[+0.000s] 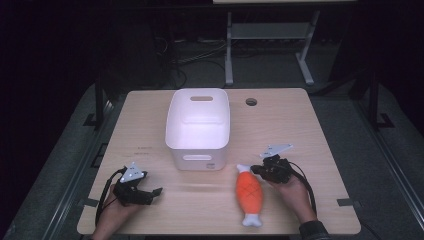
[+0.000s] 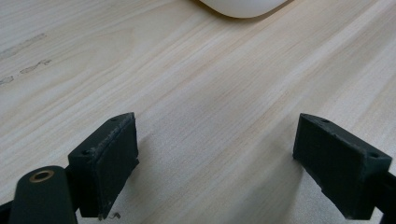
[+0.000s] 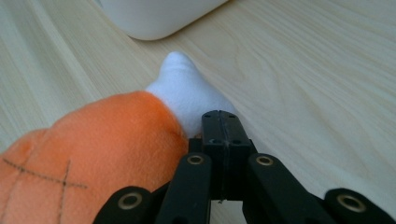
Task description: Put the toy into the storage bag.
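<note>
An orange plush toy (image 1: 249, 192) shaped like a meat drumstick, with white bone ends, lies on the wooden table (image 1: 300, 130) in front of a white plastic bin (image 1: 197, 150). My right gripper (image 1: 255, 170) rests at the toy's far white end, jaws pressed together. In the right gripper view the shut tips (image 3: 220, 119) touch the white end beside the orange body (image 3: 107, 140), with no fabric visible between them. My left gripper (image 1: 157, 192) sits low over bare table at the front left. Its jaws stand wide apart (image 2: 217, 158) with nothing between them.
The bin is empty, with handle slots in its near and far walls; its base shows in both gripper views (image 2: 243, 7) (image 3: 154, 16). A round cable hole (image 1: 251, 102) lies at the table's far right. Dark floor and a metal frame lie beyond the table.
</note>
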